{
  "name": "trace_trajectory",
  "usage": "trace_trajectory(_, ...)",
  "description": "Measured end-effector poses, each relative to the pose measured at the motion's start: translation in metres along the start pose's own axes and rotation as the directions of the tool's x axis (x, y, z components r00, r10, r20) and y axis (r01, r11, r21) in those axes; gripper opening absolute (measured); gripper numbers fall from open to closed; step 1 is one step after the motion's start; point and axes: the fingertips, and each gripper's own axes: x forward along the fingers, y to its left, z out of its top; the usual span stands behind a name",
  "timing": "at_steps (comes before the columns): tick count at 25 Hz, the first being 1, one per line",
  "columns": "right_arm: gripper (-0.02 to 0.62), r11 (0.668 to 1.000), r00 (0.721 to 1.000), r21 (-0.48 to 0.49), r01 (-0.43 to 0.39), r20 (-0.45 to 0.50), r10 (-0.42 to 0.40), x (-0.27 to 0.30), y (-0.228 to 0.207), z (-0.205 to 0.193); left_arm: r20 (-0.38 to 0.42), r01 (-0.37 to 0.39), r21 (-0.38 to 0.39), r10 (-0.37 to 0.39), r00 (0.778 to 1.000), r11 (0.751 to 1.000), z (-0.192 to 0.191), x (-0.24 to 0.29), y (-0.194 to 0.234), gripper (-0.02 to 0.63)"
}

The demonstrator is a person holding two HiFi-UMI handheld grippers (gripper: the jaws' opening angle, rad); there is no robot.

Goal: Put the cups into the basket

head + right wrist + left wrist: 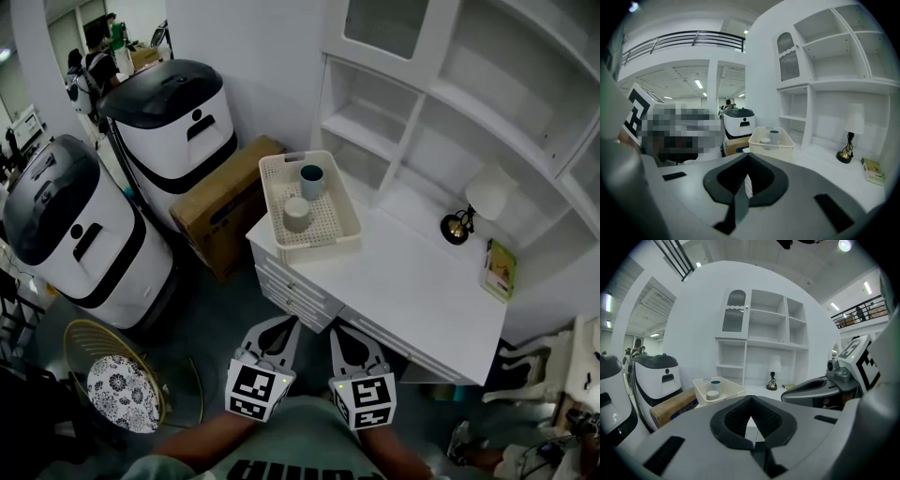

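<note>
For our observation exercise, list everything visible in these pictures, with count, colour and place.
desk: one, white, below the shelves
shelves: one unit, white, against the wall
basket: one, cream, desk's left end
cups: two, blue-grey and beige, in the basket
lamp: one, white shade, back of the desk
book: one, green, desk's right edge
box: one, brown, floor beside the desk
machines: two, white and black, left of the box
cushion: one, patterned, in a wire frame, floor
left gripper, right gripper: grey, shut, empty, before the desk
</note>
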Motion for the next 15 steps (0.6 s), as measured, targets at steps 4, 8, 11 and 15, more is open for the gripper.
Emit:
trace_trajectory(4,0.012,1.0,1.0,-0.007,0.002,-0.005,-0.002,-0.0019,-0.0027,-0.0023,0.003,-0.004,-0.002,0.004,1.0,1.0,0.0006,-0.0015,-0.0018,0.003)
trace_trajectory(8,0.012,1.0,1.0,-0.011,0.002,-0.009,-0.002,-0.0002,-0.0028,-0.0039,-0.001,-0.005,-0.003,0.005,1.0,1.0,-0.0014,-0.0024,-0.0001,0.003)
trace_trajectory(11,0.012,1.0,1.0,-0.01,0.002,-0.012,-0.002,0.0012,-0.0013,-0.004,-0.002,-0.004,0.0,0.004,1.0,1.0,-0.0018,-0.0032,0.0021,0.003)
trace_trajectory(15,0.012,1.0,1.0,0.001,0.002,-0.013,-0.002,0.0037,0.0018,-0.0028,-0.005,0.001,0.0,-0.001,1.0,1.0,-0.003,-0.0034,0.0052,0.003)
